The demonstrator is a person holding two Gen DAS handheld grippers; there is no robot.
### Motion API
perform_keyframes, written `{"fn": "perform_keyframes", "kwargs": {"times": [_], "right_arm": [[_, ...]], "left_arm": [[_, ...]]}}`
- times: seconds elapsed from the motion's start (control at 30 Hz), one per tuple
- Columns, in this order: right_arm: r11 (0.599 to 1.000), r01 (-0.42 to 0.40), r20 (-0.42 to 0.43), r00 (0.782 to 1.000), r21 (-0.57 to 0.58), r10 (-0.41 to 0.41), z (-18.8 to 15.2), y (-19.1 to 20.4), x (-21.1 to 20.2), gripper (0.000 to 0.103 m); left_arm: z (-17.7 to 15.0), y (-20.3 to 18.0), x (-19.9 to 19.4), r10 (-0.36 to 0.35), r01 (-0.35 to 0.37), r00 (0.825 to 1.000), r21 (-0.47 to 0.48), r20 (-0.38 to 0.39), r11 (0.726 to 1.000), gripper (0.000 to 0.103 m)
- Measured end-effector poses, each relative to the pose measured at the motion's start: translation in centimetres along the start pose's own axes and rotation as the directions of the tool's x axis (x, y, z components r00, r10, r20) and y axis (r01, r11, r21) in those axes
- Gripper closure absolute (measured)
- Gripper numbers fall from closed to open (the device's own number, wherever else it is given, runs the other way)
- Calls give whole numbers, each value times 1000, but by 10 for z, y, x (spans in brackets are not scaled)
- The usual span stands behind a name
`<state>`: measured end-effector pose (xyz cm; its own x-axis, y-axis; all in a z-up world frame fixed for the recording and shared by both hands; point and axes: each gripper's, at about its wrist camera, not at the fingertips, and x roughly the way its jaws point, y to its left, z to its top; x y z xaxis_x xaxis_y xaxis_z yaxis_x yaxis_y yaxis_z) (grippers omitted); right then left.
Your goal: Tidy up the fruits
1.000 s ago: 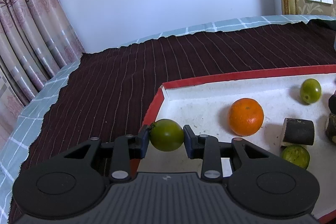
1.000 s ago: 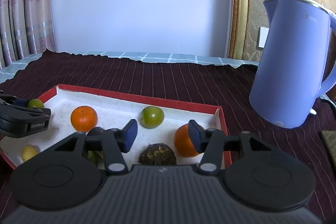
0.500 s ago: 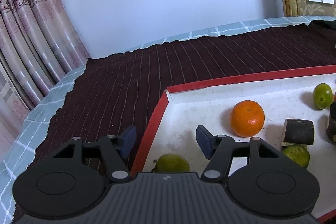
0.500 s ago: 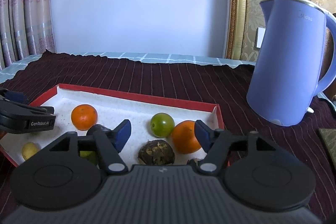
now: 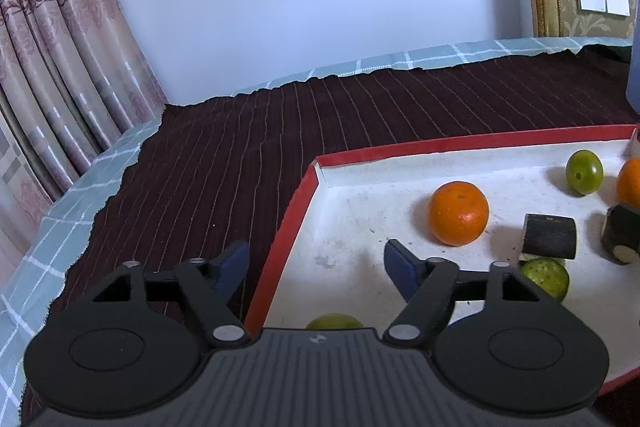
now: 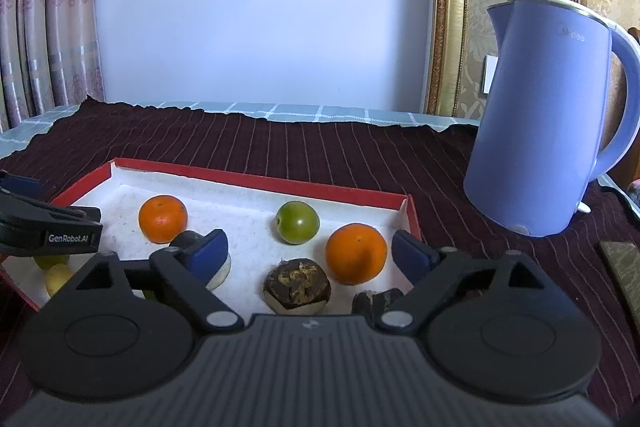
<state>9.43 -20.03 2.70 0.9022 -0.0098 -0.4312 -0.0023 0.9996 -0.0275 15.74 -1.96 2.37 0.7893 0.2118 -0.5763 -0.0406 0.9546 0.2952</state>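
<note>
On the surface: a red-rimmed tray [image 6: 256, 183] sits on a dark striped cloth [image 5: 224, 163], holding the fruits.
Tray edges: left wall [image 5: 280, 251] runs between the left tool's pads; the far rim is clear of fruit; the right corner lies just beside the right tool's right pad.
Open room: bare cloth to the tray's left and behind it; white tray floor free near the left corner.
Kettle: blue kettle [image 6: 548, 115] stands on the cloth right of the tray, well apart from the fruit.
Left tool [image 5: 316, 267]: spread, nothing between the pads; its jaws have just been opening.
Green fruit [image 5: 334, 322]: lies in the tray's near left corner, half hidden under the left tool; a second ago it was pinched in those pads.
Right tool [image 6: 310, 253]: spread wide, empty; jaws just been opening.
Right orange [image 6: 356, 253]: rests free in the tray, near the right pad; earlier that pad half hid it.
Other fruit: left orange [image 6: 163, 219] and green lime [image 6: 298, 222] lie apart toward the far rim.
</note>
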Motion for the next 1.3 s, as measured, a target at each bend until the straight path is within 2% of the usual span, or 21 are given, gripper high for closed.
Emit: {"fn": "perform_keyframes", "kwargs": {"times": [0.27, 0.6, 1.1, 1.3], "right_arm": [[1000, -3, 10, 1000, -2, 4, -5, 1, -9, 0], [1000, -7, 13, 1000, -19, 7, -13, 6, -23, 0], [999, 15, 47, 999, -29, -14, -34, 16, -56, 0], [1000, 6, -1, 1000, 25, -6, -50, 14, -55, 0]], "left_arm": [[-9, 3, -14, -33, 33, 999, -22, 1, 999, 25], [-20, 6, -29, -69, 70, 998, -44, 12, 997, 18], [-44, 14, -37, -88, 90, 996, -83, 29, 993, 18], [-51, 21, -39, -95, 101, 994, -110, 53, 989, 18]]}}
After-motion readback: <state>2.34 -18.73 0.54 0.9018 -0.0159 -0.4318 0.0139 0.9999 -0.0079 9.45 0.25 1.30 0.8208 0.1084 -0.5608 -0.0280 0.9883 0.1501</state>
